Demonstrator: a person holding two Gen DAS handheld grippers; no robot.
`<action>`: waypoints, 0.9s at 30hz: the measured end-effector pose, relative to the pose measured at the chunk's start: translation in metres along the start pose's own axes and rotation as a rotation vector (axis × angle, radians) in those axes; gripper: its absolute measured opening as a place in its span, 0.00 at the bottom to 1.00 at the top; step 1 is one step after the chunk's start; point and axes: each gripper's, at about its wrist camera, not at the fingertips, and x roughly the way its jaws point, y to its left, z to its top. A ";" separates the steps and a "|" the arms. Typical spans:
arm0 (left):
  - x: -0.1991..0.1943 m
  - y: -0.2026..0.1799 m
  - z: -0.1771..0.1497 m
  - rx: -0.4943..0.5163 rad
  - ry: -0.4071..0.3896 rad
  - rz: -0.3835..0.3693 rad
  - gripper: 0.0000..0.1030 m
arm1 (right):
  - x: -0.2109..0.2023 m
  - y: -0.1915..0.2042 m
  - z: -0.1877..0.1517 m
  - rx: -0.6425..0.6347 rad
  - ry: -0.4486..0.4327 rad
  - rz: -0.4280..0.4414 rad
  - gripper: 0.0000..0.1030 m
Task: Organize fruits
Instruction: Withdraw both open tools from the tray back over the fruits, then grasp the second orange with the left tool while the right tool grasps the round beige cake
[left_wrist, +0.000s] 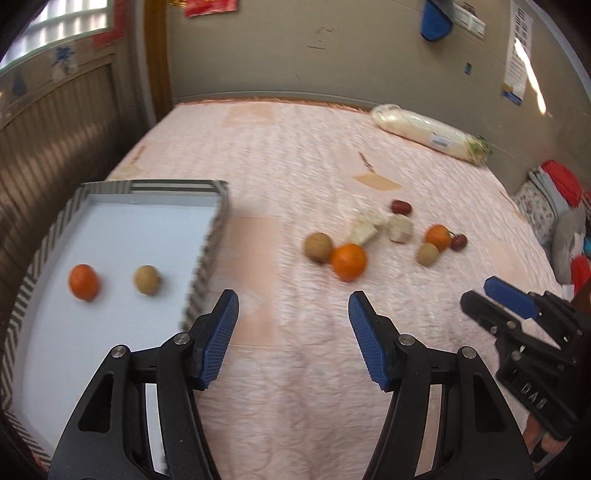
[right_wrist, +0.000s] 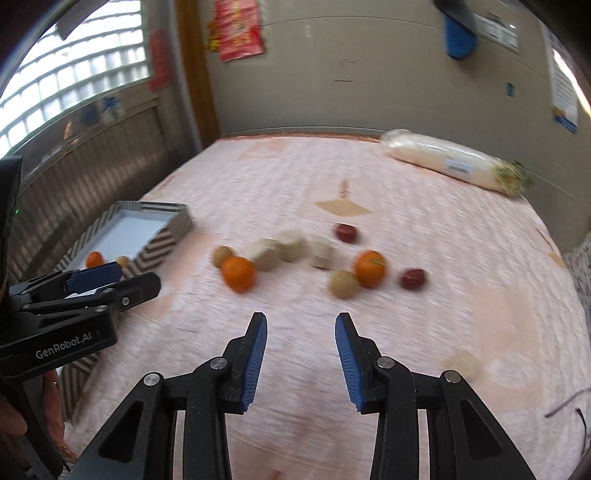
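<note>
Two hand-held grippers hover low over a bed (left_wrist: 295, 155) covered in a pink quilt. The left gripper (left_wrist: 293, 306) points forward with its blue-padded fingers (left_wrist: 218, 343) spread wide and nothing between them, its left finger just beside the near right corner of a tray (left_wrist: 210, 236). The right gripper (right_wrist: 301, 328) is held level beside it, fingers (right_wrist: 255, 358) also parted and empty.

The zigzag-edged tray sits along the bed's left edge and holds one orange (left_wrist: 84, 281) and one small brown fruit (left_wrist: 147, 279), apart from each other.

Farther on, near the middle of the bed, the loose fruit lies in a scattered cluster: two oranges (right_wrist: 238, 274) (right_wrist: 370, 268), two brown fruits (right_wrist: 222, 255) (right_wrist: 344, 283), two dark red fruits (right_wrist: 346, 233) (right_wrist: 414, 278) and three pale cut chunks (right_wrist: 291, 245). One brown fruit touches the nearer orange; the other sits against the second orange. The frames are motion-blurred, so finer detail is unclear.

At the far right corner of the bed lies one long white radish (right_wrist: 454, 164) in clear wrap.
</note>
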 end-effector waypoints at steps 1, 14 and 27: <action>0.002 -0.004 0.000 0.005 0.006 -0.009 0.61 | -0.003 -0.009 -0.003 0.012 0.000 -0.015 0.36; 0.054 -0.033 0.010 0.024 0.074 -0.055 0.61 | -0.029 -0.079 -0.024 0.123 -0.008 -0.091 0.38; 0.077 -0.033 0.022 -0.006 0.071 -0.001 0.61 | -0.032 -0.119 -0.033 0.170 0.011 -0.119 0.39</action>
